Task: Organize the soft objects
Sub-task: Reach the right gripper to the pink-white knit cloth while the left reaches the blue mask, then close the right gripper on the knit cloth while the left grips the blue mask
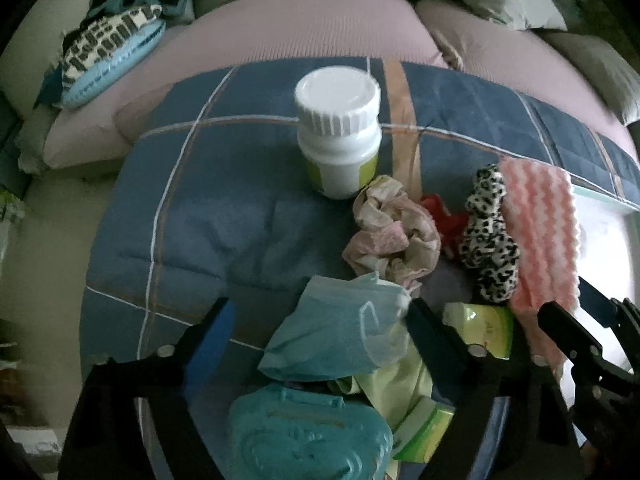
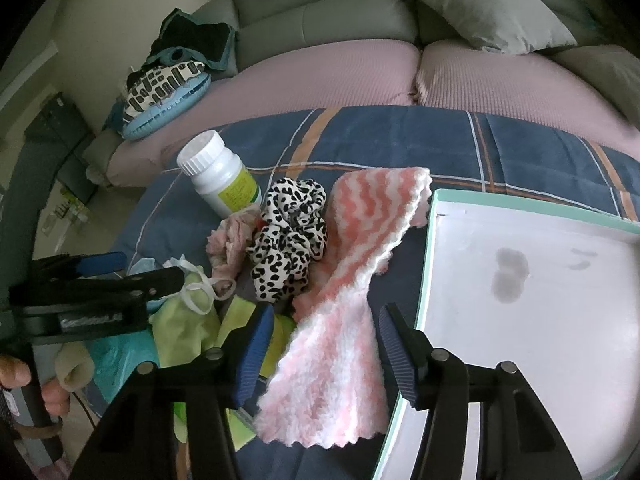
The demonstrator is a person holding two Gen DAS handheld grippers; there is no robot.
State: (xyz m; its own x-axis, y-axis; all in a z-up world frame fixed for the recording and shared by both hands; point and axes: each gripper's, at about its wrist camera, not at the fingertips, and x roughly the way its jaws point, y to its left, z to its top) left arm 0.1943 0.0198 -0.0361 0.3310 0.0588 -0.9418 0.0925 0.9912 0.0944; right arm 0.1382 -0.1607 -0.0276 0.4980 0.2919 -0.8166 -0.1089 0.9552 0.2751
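A pile of soft things lies on a blue plaid quilt (image 1: 224,208). My left gripper (image 1: 320,324) is open, its jaws on either side of a light blue face mask (image 1: 336,336). Beyond it lie a pale pink scrunchie (image 1: 390,236), a leopard scrunchie (image 1: 490,236) and a pink-and-white fluffy cloth (image 1: 540,232). My right gripper (image 2: 326,340) is open around the fluffy cloth (image 2: 340,344), beside the leopard scrunchie (image 2: 288,240). The left gripper (image 2: 132,276) shows at the left of the right wrist view.
A white pill bottle (image 1: 338,132) stands on the quilt. A teal plastic case (image 1: 308,436) and green packets (image 1: 484,328) lie near the left gripper. A white tray with a mint rim (image 2: 432,248) sits at the right. Sofa cushions (image 2: 328,76) lie behind.
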